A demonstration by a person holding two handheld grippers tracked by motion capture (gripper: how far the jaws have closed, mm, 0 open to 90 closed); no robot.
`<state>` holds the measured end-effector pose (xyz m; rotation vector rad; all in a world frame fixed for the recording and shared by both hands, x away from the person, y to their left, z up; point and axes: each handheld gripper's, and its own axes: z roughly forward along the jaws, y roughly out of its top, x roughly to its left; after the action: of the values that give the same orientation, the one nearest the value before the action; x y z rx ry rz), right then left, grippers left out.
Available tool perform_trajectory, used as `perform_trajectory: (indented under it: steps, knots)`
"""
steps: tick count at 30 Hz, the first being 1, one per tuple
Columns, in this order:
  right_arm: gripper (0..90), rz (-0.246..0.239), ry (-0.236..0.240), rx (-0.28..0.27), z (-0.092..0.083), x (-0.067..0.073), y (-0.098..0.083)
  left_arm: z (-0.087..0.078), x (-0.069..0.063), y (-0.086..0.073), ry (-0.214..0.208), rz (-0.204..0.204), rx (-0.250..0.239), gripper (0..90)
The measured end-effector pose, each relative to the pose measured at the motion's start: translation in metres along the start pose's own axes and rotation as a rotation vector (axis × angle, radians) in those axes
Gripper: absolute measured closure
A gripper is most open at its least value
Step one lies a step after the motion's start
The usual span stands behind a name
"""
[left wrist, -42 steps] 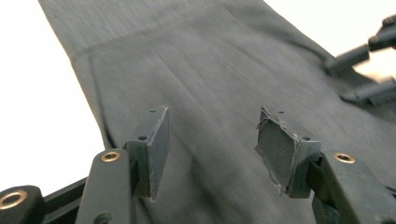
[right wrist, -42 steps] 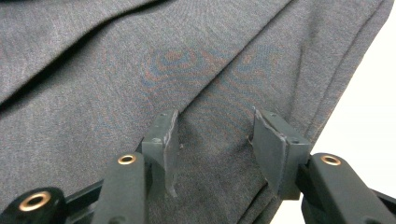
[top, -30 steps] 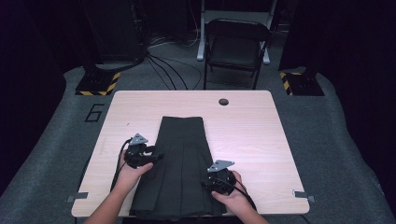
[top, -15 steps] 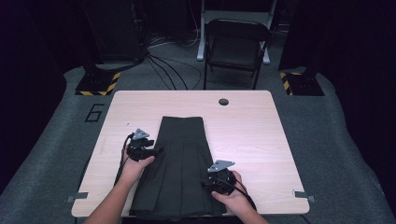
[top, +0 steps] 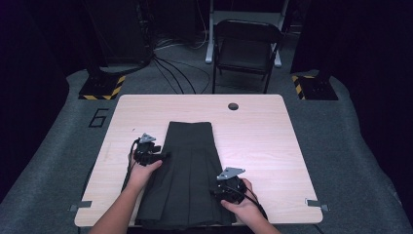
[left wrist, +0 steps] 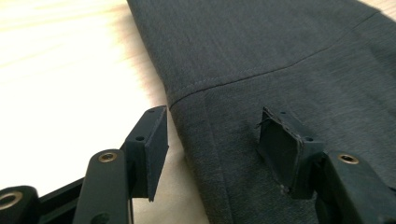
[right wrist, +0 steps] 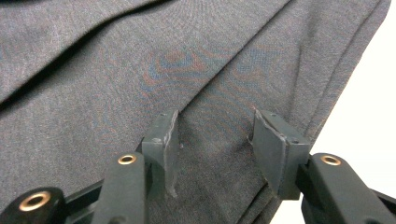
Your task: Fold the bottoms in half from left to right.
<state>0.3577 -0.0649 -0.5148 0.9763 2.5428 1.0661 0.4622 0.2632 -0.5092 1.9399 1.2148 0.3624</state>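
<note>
On the wooden table (top: 272, 141) a dark pleated skirt (top: 187, 175) lies flat, waistband away from the person. At its left edge the left gripper (left wrist: 212, 140) points in over the seam, jaws apart and straddling the edge (one pad over bare wood, the other over cloth), clamping nothing. Near the hem's right side the right gripper (right wrist: 215, 140) tilts down onto the fabric, jaws parted with cloth bunched between them; whether they pinch it I cannot tell.

Skirt (top: 187, 175) on table (top: 272, 146); chair (top: 246, 46) behind table.
</note>
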Motion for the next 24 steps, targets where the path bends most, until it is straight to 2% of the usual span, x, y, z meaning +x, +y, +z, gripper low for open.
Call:
perform_trajectory:
  steps: [2, 3, 9, 12, 13, 14, 20, 24]
  knots:
    - [50.3, -0.01, 0.001, 0.001, -0.0001, -0.0007, -0.0003, 0.0023, 0.0004, -0.0008, 0.007, -0.002, 0.0, 41.5]
    - [50.3, -0.008, 0.001, 0.002, -0.0002, -0.0005, -0.0002, 0.002, 0.0013, -0.0006, -0.001, 0.0, 0.02, 41.6]
    - [50.3, -0.009, 0.001, -0.001, -0.0001, -0.0007, -0.0004, 0.007, -0.0011, -0.0026, -0.001, 0.006, 0.026, 43.9]
    - [50.2, -0.009, 0.001, 0.0, -0.0001, -0.0006, -0.0004, 0.0075, -0.0008, -0.003, -0.004, -0.016, 0.031, 44.9]
    - [50.2, -0.008, 0.001, 0.0, -0.0002, -0.0007, -0.0004, 0.0078, -0.0017, -0.0033, -0.011, -0.047, 0.032, 45.0]
    - [49.7, -0.001, 0.001, -0.002, -0.0003, -0.0004, -0.0002, 0.0086, -0.0019, -0.0037, -0.008, -0.051, 0.027, 45.2]
    - [45.5, -0.009, -0.011, -0.019, -0.0047, 0.0034, 0.0023, 0.0083, -0.0018, -0.0041, -0.001, -0.039, 0.052, 47.7]
    - [42.3, 0.006, -0.031, -0.033, -0.0068, 0.0021, 0.003, 0.0102, -0.0031, -0.0052, 0.004, -0.044, 0.036, 48.4]
